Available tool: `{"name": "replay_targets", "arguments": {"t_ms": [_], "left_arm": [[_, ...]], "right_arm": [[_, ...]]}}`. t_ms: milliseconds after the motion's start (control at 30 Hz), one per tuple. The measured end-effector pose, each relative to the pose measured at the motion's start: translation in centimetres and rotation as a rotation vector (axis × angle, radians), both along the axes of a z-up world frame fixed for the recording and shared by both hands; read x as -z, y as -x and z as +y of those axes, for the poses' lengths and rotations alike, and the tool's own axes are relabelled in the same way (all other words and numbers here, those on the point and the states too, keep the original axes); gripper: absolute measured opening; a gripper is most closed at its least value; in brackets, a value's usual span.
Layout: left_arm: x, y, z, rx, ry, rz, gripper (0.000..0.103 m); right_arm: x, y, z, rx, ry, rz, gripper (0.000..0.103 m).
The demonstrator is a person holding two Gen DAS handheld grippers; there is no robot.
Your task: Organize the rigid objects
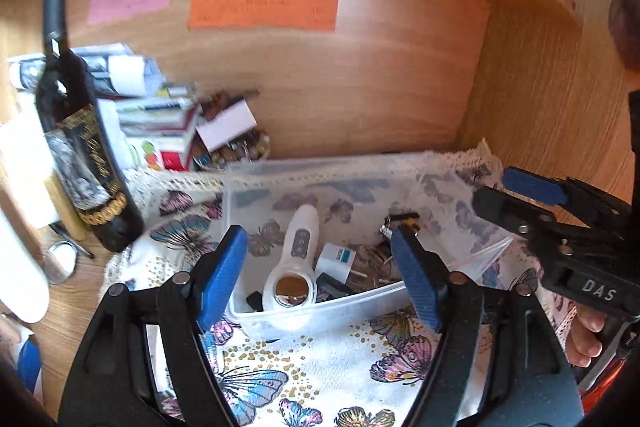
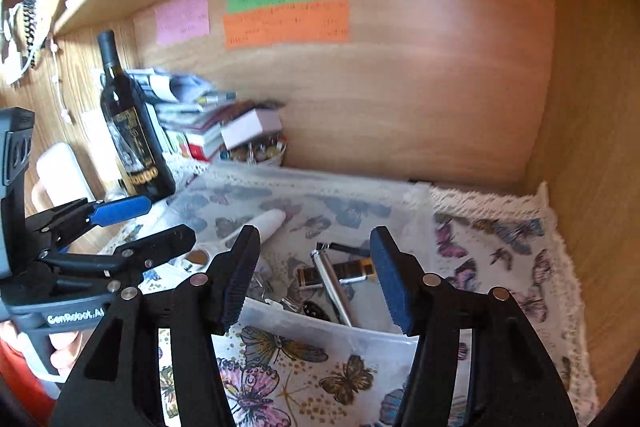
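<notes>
A clear plastic box (image 1: pixel 308 319) stands on a butterfly cloth (image 1: pixel 328 379) inside a wooden shelf. It holds a white handheld device (image 1: pixel 294 267) with a round lens end, a small white plug (image 1: pixel 336 259), dark small items and a silver pen (image 2: pixel 334 287) beside a brown striped tube (image 2: pixel 340 273). My left gripper (image 1: pixel 320 271) is open, hovering over the box's near wall. My right gripper (image 2: pixel 312 275) is open above the box (image 2: pixel 360 335) at its right part, and shows in the left wrist view (image 1: pixel 532 195). The left gripper shows in the right wrist view (image 2: pixel 152 223).
A dark wine bottle (image 1: pixel 80 147) stands at left, next to a stack of books and papers (image 1: pixel 152 107) and a bowl of small items (image 1: pixel 236 151). Coloured paper notes (image 1: pixel 260 7) stick on the wooden back wall. A small round mirror (image 1: pixel 60 261) lies left of the cloth.
</notes>
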State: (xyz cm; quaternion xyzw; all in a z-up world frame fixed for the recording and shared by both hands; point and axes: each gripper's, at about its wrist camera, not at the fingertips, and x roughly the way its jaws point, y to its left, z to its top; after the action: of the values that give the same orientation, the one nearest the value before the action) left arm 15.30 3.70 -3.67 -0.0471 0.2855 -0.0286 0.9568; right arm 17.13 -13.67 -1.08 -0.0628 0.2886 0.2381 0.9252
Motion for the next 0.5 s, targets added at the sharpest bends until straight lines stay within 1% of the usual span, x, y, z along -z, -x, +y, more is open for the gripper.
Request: {"name": "replay_targets", "arguments": {"t_ms": [100, 167, 233, 267, 333, 367, 467, 500], "left_arm": [[-1.8, 2.1, -0.1, -0.021, -0.019, -0.074, 0.074], [-3.0, 3.7, -0.3, -0.033, -0.035, -0.129, 0.075], [-4.1, 5.3, -0.6, -0.05, -0.048, -0.182, 0.083], [-4.5, 6.0, -0.7, -0.059, -0.053, -0.206, 0.085], [-5.2, 7.3, -0.8, -0.069, -0.058, -0.241, 0.091], [-5.5, 7.8, -0.9, -0.071, -0.056, -0.253, 0.092], [-6.2, 8.9, -1.0, -0.072, -0.044, -0.274, 0.097], [-6.3, 9.3, -1.0, -0.073, -0.04, -0.281, 0.099]], "right_arm": [[-1.6, 1.6, -0.7, 0.02, -0.01, -0.065, 0.066], [-2.6, 2.8, -1.2, 0.022, -0.031, -0.101, 0.07], [-3.5, 4.0, -1.7, 0.023, -0.051, -0.126, 0.076], [-3.9, 4.6, -1.9, 0.024, -0.061, -0.139, 0.078], [-4.5, 5.7, -2.2, 0.03, -0.073, -0.167, 0.085], [-4.7, 6.1, -2.2, 0.032, -0.076, -0.177, 0.086], [-5.4, 7.6, -2.7, 0.034, -0.091, -0.206, 0.093], [-5.5, 8.0, -2.8, 0.035, -0.098, -0.213, 0.098]]}}
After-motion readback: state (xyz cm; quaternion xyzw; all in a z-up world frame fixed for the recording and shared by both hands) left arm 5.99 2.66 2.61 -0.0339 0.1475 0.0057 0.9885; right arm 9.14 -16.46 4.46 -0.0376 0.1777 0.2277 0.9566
